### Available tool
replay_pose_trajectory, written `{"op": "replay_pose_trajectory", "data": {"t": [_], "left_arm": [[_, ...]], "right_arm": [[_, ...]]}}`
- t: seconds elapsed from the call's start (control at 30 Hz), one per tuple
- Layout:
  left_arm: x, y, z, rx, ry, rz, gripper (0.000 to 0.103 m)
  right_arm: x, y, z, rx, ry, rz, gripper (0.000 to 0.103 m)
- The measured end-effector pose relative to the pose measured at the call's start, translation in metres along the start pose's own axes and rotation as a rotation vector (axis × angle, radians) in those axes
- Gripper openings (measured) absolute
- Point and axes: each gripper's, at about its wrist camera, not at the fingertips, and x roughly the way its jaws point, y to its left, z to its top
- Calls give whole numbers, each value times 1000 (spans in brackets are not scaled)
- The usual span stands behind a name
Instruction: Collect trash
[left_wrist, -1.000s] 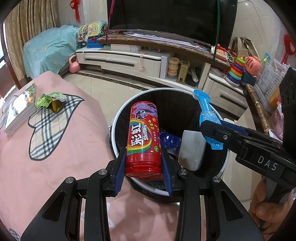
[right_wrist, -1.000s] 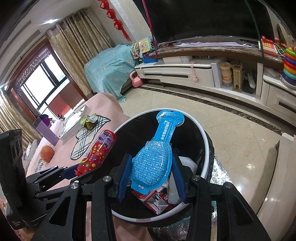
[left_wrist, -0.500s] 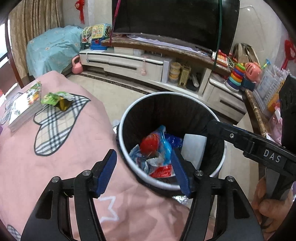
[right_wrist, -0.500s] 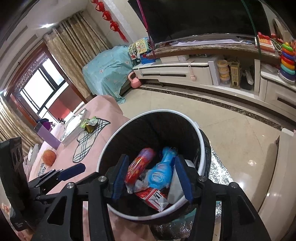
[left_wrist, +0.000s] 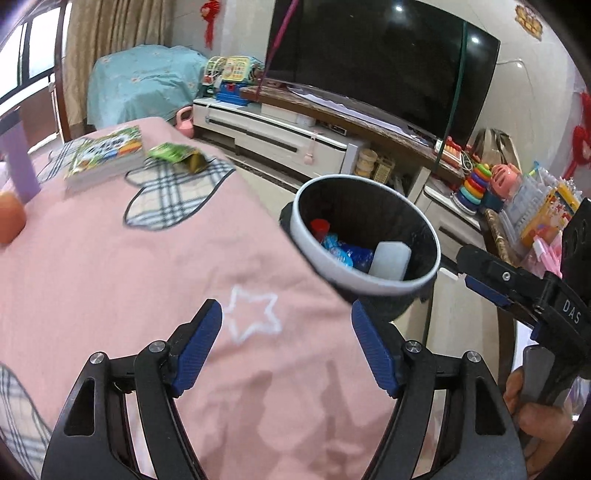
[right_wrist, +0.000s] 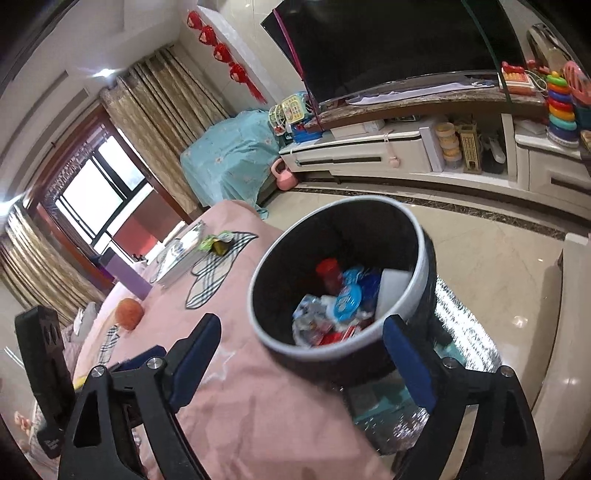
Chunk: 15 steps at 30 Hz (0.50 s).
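Left gripper (left_wrist: 286, 341): jaws spread wide, just been opening; nothing between the blue pads; over the pink cloth (left_wrist: 110, 277), beside a white star outline (left_wrist: 253, 314)
Right gripper (right_wrist: 303, 354): jaws wide apart, just been opening; empty; near edge of the bin seen through the gap; also in the left view as a black arm at right (left_wrist: 517, 284), with a hand (left_wrist: 535, 432) on its grip
Bin (right_wrist: 258, 321): round, white rim, black liner; on the floor just beside the clothed table edge
Trash in bin: red tube (right_wrist: 328, 271) end-up at the back; blue packet (right_wrist: 349, 299) in the middle; white block (right_wrist: 391, 291) leaning on the right wall; crumpled wrappers (right_wrist: 314, 326) in front, too blurred to name
Trash on table: green wrapper (left_wrist: 173, 153) on a plaid heart patch (left_wrist: 173, 192), well apart from both grippers
Other things on table: book (left_wrist: 105, 157) just left of the wrapper; purple box (left_wrist: 18, 166) and orange ball (left_wrist: 11, 218) at far left
Background: TV (left_wrist: 380, 62) over a white cabinet (left_wrist: 266, 133); ring-stack toy (left_wrist: 476, 182) at right; teal cover (left_wrist: 140, 88) by the curtains
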Motion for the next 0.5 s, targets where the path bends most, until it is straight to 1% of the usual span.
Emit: {"op": "replay_pose_trajectory", "data": {"t": [0.13, 0.27, 0.4, 0.5], "left_arm": [[-18, 9, -22, -24, -28, 13, 75], [-35, 16, -42, -46, -74, 28, 75], [-52, 16, -57, -33, -116, 40, 75], [-67, 15, -63, -24, -154, 45, 75]], "right_arm": [[-11, 10, -20, 1, -15, 4, 95], [-21, 21, -43, -17, -31, -10, 96], [-33, 27, -59, -33, -51, -29, 97], [-45, 32, -65, -56, -88, -62, 97]]}}
